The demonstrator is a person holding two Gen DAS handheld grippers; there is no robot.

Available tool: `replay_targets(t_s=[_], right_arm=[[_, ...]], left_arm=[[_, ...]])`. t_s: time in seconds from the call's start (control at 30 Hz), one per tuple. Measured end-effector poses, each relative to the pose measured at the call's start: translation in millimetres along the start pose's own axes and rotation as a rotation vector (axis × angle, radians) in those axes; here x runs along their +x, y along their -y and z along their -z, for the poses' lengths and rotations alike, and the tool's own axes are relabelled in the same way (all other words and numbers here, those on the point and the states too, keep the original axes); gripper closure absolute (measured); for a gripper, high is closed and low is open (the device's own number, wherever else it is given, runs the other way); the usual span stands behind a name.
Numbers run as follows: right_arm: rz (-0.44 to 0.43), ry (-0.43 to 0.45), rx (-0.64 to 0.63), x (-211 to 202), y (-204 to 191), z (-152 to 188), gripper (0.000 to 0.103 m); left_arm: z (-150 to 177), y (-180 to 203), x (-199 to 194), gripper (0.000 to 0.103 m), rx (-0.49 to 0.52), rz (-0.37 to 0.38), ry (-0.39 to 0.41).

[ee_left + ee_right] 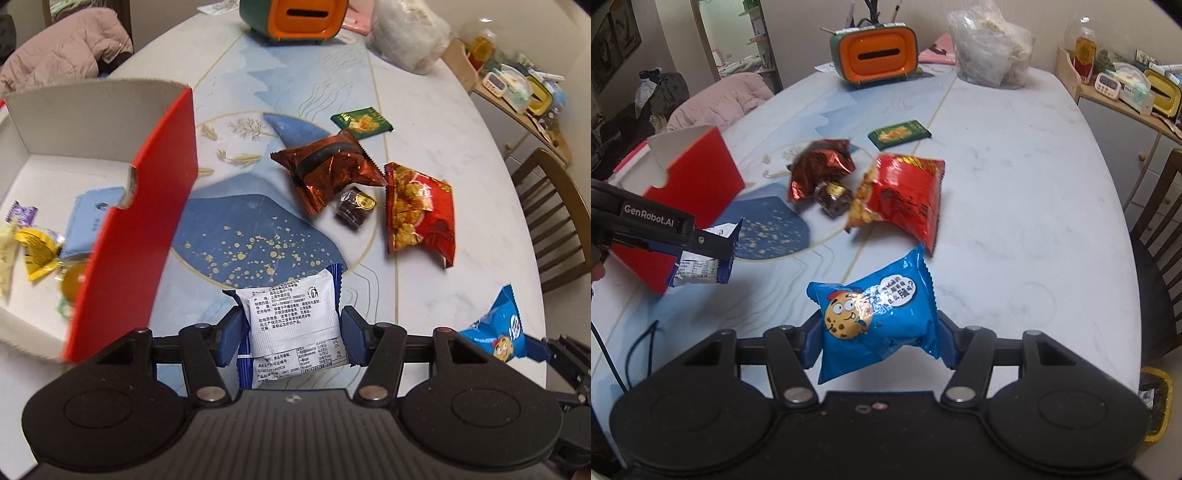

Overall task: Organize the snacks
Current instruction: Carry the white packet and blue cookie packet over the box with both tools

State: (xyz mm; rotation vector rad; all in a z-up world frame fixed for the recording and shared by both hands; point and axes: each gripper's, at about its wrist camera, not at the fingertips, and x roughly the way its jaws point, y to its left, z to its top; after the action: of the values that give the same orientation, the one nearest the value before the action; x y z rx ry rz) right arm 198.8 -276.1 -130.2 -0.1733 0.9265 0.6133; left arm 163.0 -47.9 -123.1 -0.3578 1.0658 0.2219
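Both tongs carry a snack above the tabletop (1015, 192). Left tongs (291, 334) clamp a white-backed packet (295, 325) with blue edges, its printed back facing up, the pads pressing on both its sides. Right tongs (877, 338) clamp a blue cookie packet (879, 314) with a cartoon cookie face, pinched from both sides.

Taking the red box (144, 206) as the landmark: it stands open on the tabletop, white inside, with several small wrapped sweets (37, 251) and a pale blue packet (88, 221) lying in it. The white-backed packet hangs just beside the box's red wall, outside it. The blue cookie packet is further from the box, on the same side.

Beyond the box, out on the tabletop, lie a crinkled brown foil packet (328, 170), a small dark wrapped sweet (352, 208) touching it, a red snack bag (421, 210) just past that, and a flat green packet (362, 122) farther off. An orange and green tissue holder (875, 55) stands at the far edge.
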Motion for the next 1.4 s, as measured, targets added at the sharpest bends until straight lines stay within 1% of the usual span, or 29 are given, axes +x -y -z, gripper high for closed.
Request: replay_targets(t_s=[0.1,0.37,0.67,0.93,1.17,1.4], right_arm=[[-0.010,0.017,-0.003,-13,-10,-4,0.044],[-0.030,0.055,-0.040,-40,-51,-17,0.044],[-0.063,0.087,-0.089,-47,-107,-41,0.044],[-0.094,0.104,-0.141,-38,-159,-65,0.044],[-0.106,0.114,-0.179,-20,-204,-86,0.044],[-0.122,0.081,-0.196,11,-245,-101,0.044]], left_arm=[[3,-4,-18,0.046,0.015,0.016,0.015],[4,-30,-58,0.046,0.043,0.016,0.041],[-6,-74,-94,0.046,0.043,0.015,0.091],[-21,-123,-113,0.046,0.035,0.005,0.124],[-33,-171,-117,0.046,0.018,-0.021,0.124],[-48,-214,-112,0.046,0.017,-0.053,0.111]])
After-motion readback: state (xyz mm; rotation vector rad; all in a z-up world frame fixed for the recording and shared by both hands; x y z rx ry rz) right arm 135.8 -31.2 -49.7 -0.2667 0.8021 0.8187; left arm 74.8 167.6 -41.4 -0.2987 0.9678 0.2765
